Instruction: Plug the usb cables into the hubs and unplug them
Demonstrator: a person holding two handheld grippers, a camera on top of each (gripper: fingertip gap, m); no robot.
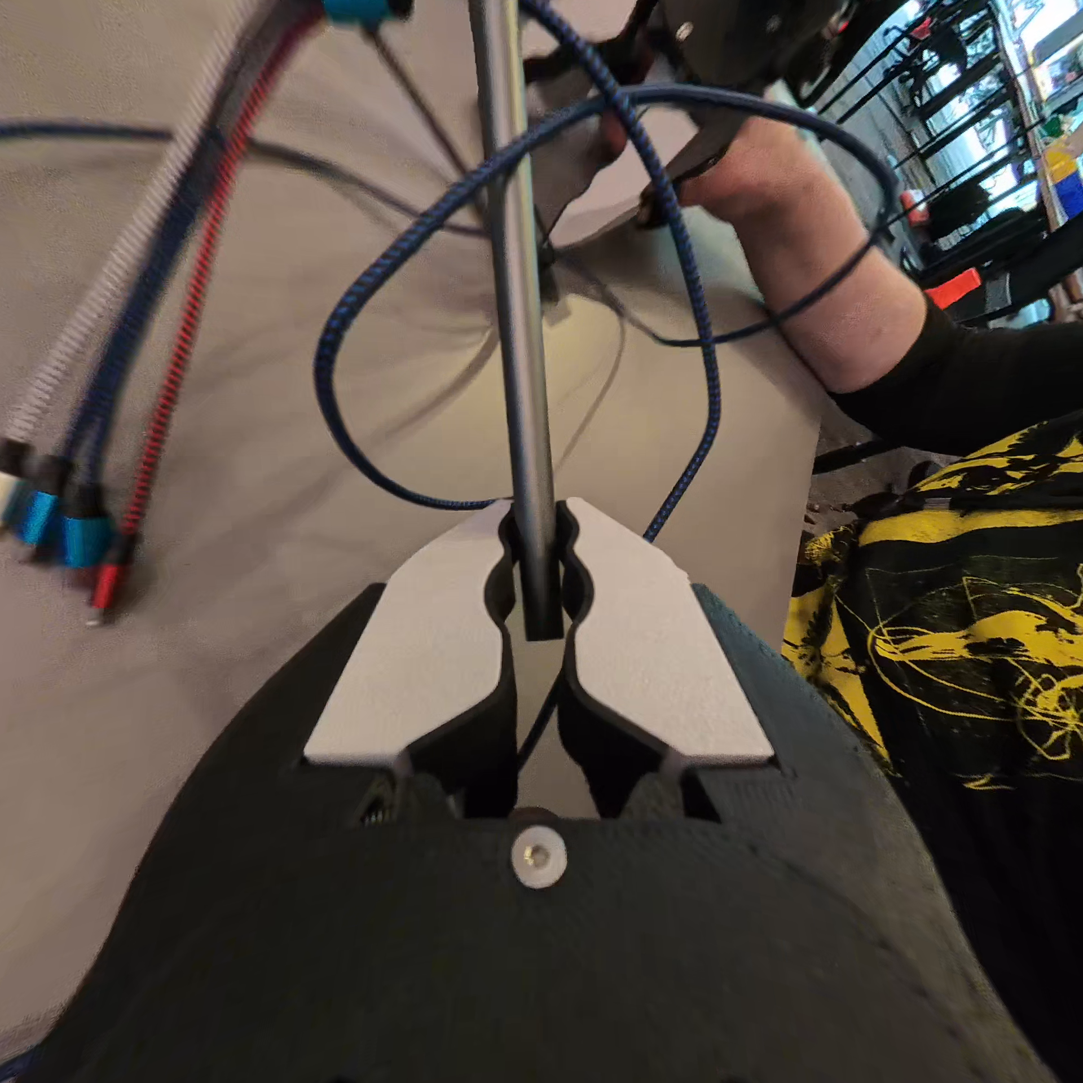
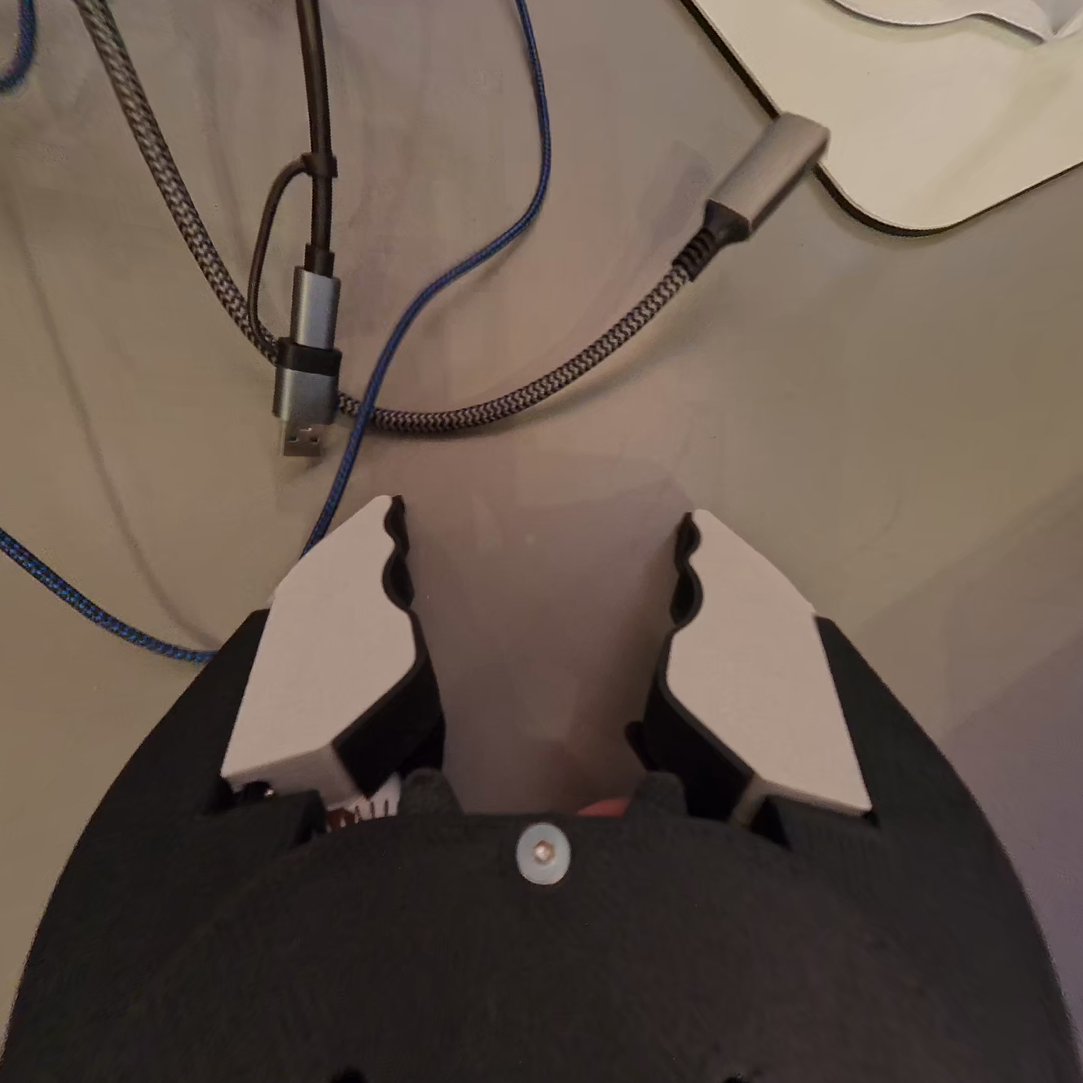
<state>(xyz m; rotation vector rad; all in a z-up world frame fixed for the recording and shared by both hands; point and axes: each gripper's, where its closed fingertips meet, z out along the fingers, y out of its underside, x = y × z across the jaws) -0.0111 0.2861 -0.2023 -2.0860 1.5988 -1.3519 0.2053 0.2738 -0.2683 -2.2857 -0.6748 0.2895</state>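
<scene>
In the left wrist view my left gripper (image 1: 536, 511) is shut on the near end of a long slim grey hub (image 1: 516, 305). The hub runs from between the pads to the top of the frame. Both pads press on it. A blue braided cable (image 1: 351, 328) loops around the hub. White, blue and red braided cables (image 1: 170, 328) trail to the left, and their loose plugs (image 1: 82, 533) are blurred. My right gripper (image 2: 542, 511) is open and empty above the beige cloth (image 2: 820, 469). A grey USB plug (image 2: 306, 381) on a black cable lies ahead of it on the left.
A grey-black braided cable (image 2: 527, 398) ends in a grey connector (image 2: 768, 170) at a white flat device (image 2: 937, 117), top right. A blue braided cable (image 2: 363, 398) passes under my right gripper's left finger. A person's forearm (image 1: 820, 264) and yellow-black shirt (image 1: 937, 644) are on the right. Tip to tip, the grippers are about 25 cm apart.
</scene>
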